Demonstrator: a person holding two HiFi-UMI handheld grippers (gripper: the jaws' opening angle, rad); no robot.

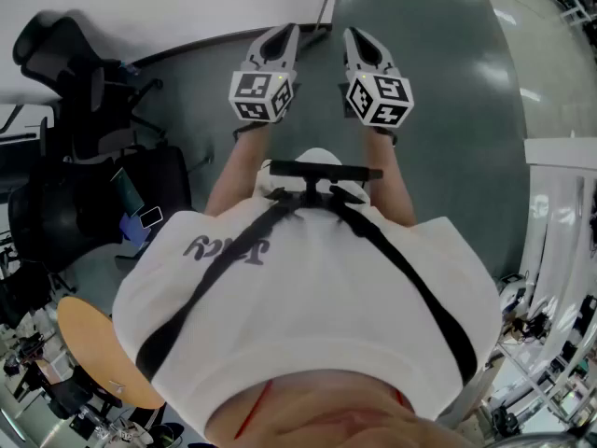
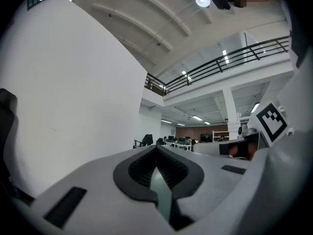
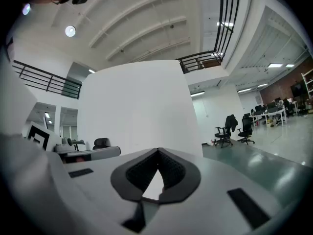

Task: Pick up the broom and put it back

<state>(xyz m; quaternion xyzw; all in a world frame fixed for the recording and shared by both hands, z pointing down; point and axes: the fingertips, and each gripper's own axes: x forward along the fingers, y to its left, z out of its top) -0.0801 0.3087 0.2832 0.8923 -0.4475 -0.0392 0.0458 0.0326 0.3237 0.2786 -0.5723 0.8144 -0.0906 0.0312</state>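
Observation:
No broom shows in any view. In the head view my left gripper (image 1: 283,32) and right gripper (image 1: 357,37) are held out side by side in front of the person's chest, level, above the grey-green floor (image 1: 438,82). Each carries its marker cube. The left gripper (image 2: 157,149) has its jaws together with nothing between them and faces a white wall (image 2: 73,92). The right gripper (image 3: 158,152) is likewise shut and empty, facing a white partition (image 3: 137,106).
Black office chairs (image 1: 65,73) and a bag crowd the left side, with a round wooden table (image 1: 93,348) behind. A white rack (image 1: 560,213) stands at the right. More office chairs (image 3: 234,129) stand far off across the floor.

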